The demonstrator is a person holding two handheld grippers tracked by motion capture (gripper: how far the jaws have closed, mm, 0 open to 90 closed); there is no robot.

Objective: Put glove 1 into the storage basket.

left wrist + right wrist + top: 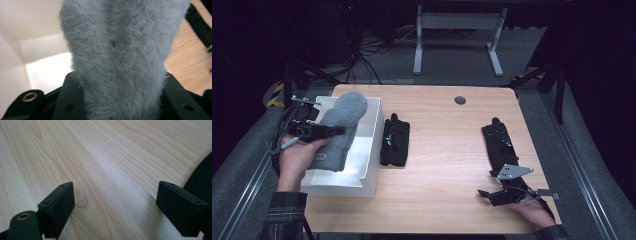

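A fluffy grey sock (pixel 343 120) hangs over the white bin (pixel 373 145) at the table's left, and my left gripper (pixel 332 131) is shut on it. In the left gripper view the grey sock (pixel 120 55) fills the gap between the black jaws, with the bin's white floor (pixel 47 72) behind it. My right gripper (pixel 486 194) rests low over the table near the front right, open, nothing between its fingers (pixel 60 205). A black glove (pixel 395 141) lies beside the bin. Another black glove (pixel 500 142) lies just beyond the right gripper.
The wooden table (pixel 447 150) has a round grommet (pixel 460 100) near its far edge. A white desk frame (pixel 457 30) and cables stand on the floor beyond. Bare wood (pixel 105 165) lies before the right gripper, with a dark glove edge (pixel 202 175) at the right.
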